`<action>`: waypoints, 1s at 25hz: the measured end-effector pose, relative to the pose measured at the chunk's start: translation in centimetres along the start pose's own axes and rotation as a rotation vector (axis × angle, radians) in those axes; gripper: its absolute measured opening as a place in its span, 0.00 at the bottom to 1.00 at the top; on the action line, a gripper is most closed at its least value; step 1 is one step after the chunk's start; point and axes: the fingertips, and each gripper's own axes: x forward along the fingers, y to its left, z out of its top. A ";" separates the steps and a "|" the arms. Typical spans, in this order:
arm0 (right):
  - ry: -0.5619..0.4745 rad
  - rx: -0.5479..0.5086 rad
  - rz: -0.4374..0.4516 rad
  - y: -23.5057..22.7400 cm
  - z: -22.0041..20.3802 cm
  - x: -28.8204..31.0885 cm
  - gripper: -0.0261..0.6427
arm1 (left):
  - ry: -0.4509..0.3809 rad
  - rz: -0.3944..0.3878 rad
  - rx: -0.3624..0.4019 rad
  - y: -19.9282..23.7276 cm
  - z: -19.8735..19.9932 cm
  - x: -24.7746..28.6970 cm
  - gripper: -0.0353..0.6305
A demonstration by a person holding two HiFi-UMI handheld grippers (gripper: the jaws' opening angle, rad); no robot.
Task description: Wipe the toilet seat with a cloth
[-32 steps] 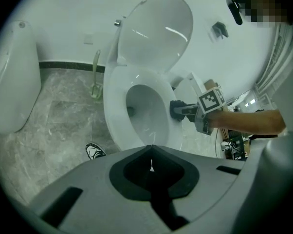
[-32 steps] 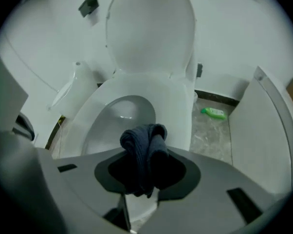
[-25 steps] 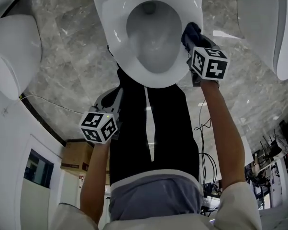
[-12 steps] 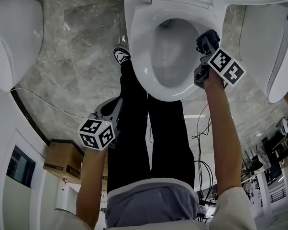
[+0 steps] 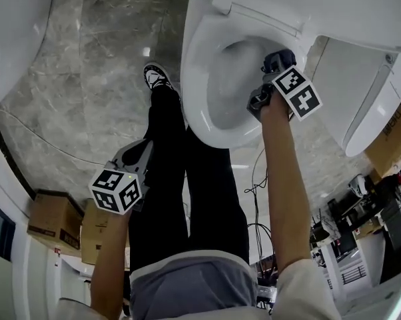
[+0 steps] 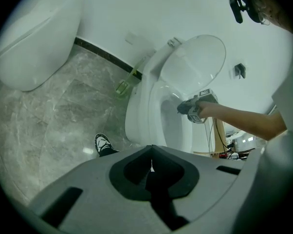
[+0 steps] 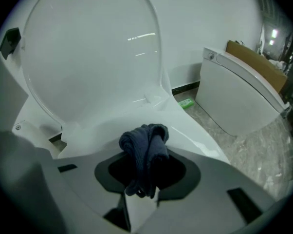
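So the right gripper [image 7: 142, 191] has its fingers clamped on a bunched-up dark blue cloth [image 7: 145, 147], and the cloth sits at the right side of the white toilet seat [image 5: 197, 105] in the head view, up toward the hinge end; can't tell if it's actually pressing on the seat. The lid [image 7: 88, 48] is up behind it. The left gripper [image 6: 151, 167] hangs off to the side over the grey marble floor [image 5: 87, 79], beside the person's black trouser leg [image 5: 164, 152], well apart from the bowl, fingers clenched together with nothing in them. Another white toilet [image 5: 360, 92] stands just beside this one.
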 end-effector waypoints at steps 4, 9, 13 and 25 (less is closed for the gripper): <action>-0.014 -0.047 -0.035 1.8 0.2 0.1 0.20 | -0.010 -0.002 0.005 -0.1 0.7 -0.6 0.07; -0.014 -0.113 -0.019 4.6 -0.3 0.2 0.20 | -0.008 -0.006 0.028 -1.0 0.9 -1.0 0.07; -0.007 -0.174 0.036 6.6 -0.9 -0.1 0.20 | -0.019 -0.022 0.007 -2.0 0.8 -0.9 0.07; 0.039 -0.498 0.403 11.6 -2.3 -3.9 0.20 | -0.075 -0.019 0.026 -6.7 1.8 -0.5 0.07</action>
